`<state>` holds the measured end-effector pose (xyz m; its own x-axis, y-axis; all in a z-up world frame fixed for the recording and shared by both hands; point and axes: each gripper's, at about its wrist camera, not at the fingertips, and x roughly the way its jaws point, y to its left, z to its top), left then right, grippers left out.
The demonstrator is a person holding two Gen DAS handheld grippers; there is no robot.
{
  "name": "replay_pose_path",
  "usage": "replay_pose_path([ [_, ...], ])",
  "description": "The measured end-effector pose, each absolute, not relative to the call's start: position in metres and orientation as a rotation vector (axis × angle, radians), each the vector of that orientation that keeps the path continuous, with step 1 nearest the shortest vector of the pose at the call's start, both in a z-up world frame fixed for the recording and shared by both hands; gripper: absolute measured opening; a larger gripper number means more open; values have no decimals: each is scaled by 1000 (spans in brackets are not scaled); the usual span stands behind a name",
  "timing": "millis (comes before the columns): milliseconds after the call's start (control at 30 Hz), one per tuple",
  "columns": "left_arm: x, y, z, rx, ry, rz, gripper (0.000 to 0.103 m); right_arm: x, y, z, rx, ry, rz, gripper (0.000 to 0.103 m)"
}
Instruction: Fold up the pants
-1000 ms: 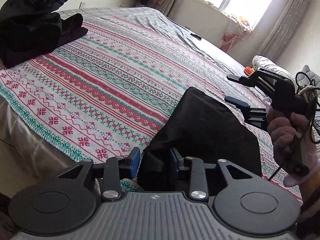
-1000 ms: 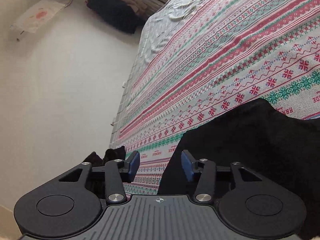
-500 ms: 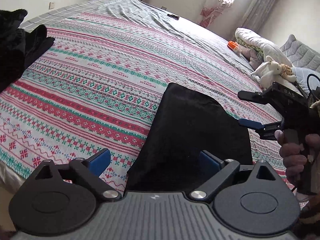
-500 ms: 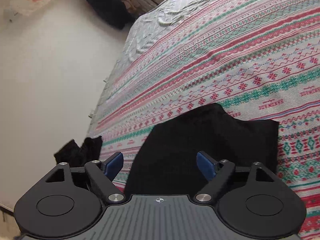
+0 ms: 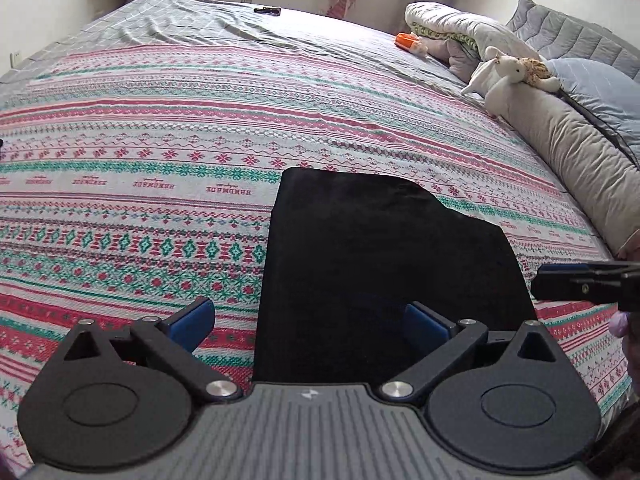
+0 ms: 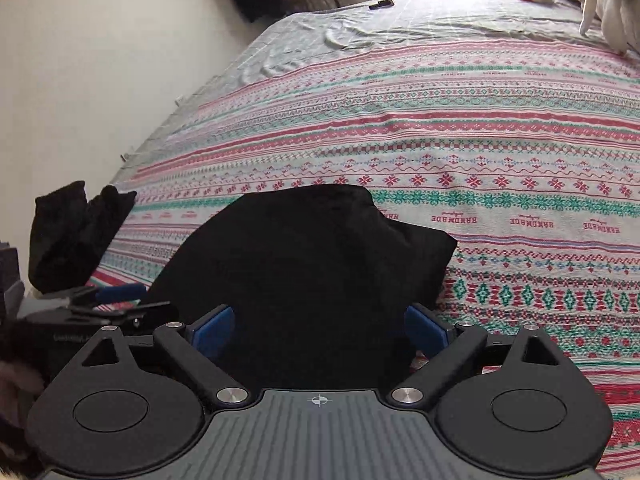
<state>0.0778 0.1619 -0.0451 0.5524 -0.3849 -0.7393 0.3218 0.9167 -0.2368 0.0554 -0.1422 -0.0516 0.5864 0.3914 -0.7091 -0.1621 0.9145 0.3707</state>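
Note:
The black pants [image 5: 380, 264] lie folded into a flat block on the patterned bedspread [image 5: 140, 152], near the bed's front edge. They also show in the right wrist view [image 6: 304, 264]. My left gripper [image 5: 308, 326] is open and empty, held above the pants' near left edge. My right gripper [image 6: 318, 330] is open and empty above the pants' near edge; it also shows at the right edge of the left wrist view [image 5: 580, 280]. The left gripper shows at the lower left of the right wrist view [image 6: 116, 300].
A pile of dark clothes [image 6: 76, 232] lies at the bed's left edge. A white plush toy [image 5: 504, 76], folded quilts [image 5: 452, 24] and pillows [image 5: 576, 148] line the right side. A dark remote [image 5: 267, 10] and an orange object [image 5: 406, 40] lie far back.
Both grippers have opened wide and let go of the pants, then lifted and drawn back. The pants now lie flat on the bed.

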Motion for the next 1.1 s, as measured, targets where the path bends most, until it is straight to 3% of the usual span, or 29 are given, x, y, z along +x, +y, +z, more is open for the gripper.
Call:
replay_pose_path([
  [200,96,174,-58,-276,988,-534,103,38,-147,-61,228,864,339,98],
  [500,95,185,-62,-295,963,-684,103,25,-153,-100,314,833,356,101],
  [700,99,203,-71,-418,962,-703,90,25,-146,-103,343,766,339,102],
  [867,98,218,-77,-533,967,-679,72,31,-147,-103,455,759,315,100],
  [967,97,225,-81,-590,975,-662,64,33,-153,-104,526,763,284,90],
  [1100,94,224,-77,-601,974,-654,61,35,-163,-106,592,786,244,59],
])
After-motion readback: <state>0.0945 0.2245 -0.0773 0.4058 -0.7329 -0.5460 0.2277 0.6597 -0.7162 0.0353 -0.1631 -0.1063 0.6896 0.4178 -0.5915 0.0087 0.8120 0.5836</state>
